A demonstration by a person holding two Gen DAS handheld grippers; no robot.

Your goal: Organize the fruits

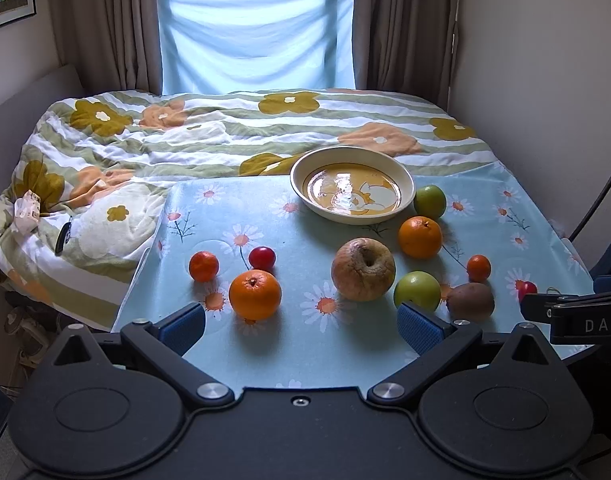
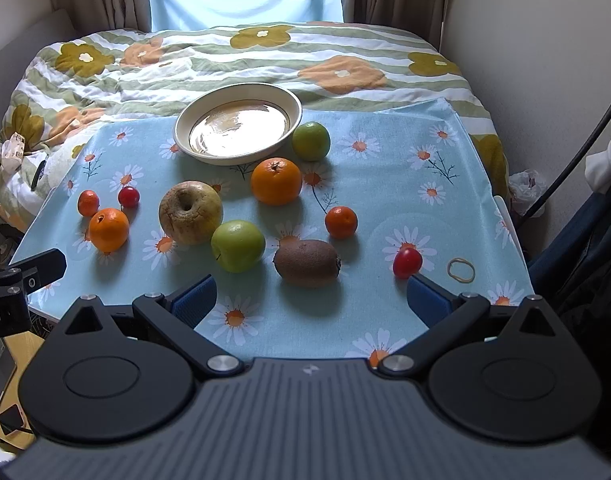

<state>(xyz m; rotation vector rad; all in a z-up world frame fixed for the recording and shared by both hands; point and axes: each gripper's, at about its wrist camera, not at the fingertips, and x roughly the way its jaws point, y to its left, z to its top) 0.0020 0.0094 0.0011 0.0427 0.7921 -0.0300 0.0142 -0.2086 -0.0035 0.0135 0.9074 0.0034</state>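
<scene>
Several fruits lie loose on a blue daisy tablecloth in front of an empty cream bowl. A wrinkled yellow apple sits in the middle, with a green apple and a brown kiwi beside it. An orange lies at the left, another orange near the bowl. My left gripper is open, just short of the left orange. My right gripper is open, just short of the kiwi.
A second green apple touches the bowl's right side. Small tangerines and red cherry tomatoes are scattered about. A rubber band lies at the right. A flowered quilt covers the bed behind; walls stand close on both sides.
</scene>
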